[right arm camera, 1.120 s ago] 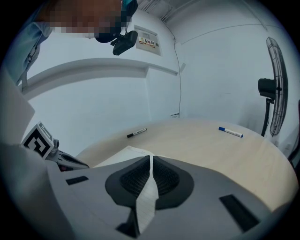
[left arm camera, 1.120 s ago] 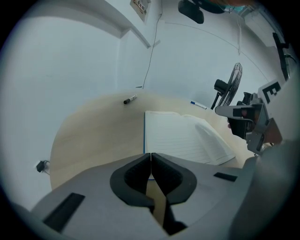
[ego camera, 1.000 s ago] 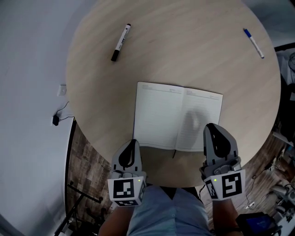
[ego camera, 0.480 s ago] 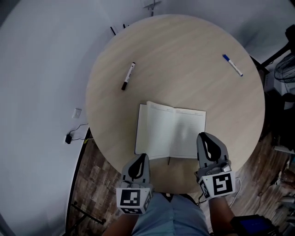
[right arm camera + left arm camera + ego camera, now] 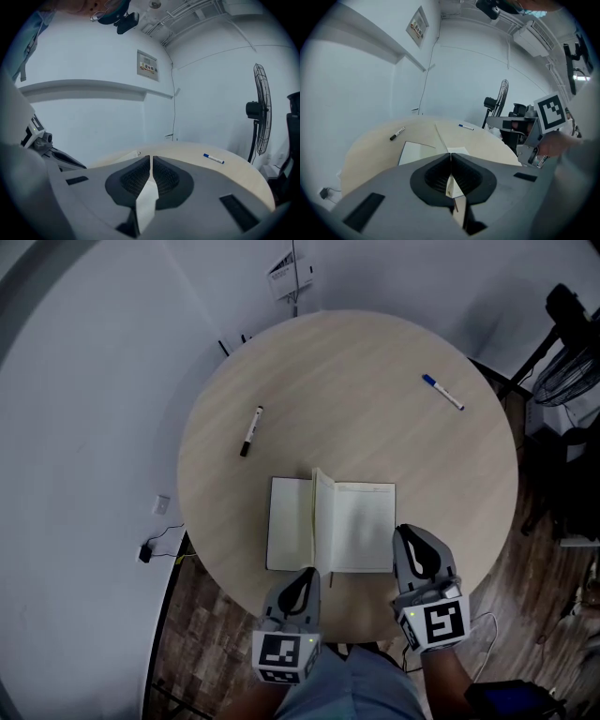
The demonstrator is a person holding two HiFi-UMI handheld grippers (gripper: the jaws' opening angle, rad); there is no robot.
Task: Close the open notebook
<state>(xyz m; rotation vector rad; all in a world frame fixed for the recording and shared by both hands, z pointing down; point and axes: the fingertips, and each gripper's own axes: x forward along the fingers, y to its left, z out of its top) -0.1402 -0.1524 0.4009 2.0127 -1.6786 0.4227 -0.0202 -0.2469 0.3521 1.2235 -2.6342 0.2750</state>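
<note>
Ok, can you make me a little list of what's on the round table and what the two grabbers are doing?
table: round, light wood
notebook: open, one leaf standing up at the fold
black marker: lying beyond the notebook, to the left
blue pen: lying far right
left gripper: shut, empty, near edge
right gripper: shut, empty, by notebook's near right corner

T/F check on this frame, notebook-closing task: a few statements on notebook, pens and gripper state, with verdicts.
1. The notebook lies open on the round table, one leaf standing up near the spine. True.
2. The blue pen rests on the notebook. False: it lies on bare table, well apart, toward the far right edge.
3. The left hand-held gripper and right hand-held gripper both have jaws together, holding nothing. True.
4. The left hand-held gripper holds the black marker. False: the marker lies free on the table, beyond the notebook's left side.
</note>
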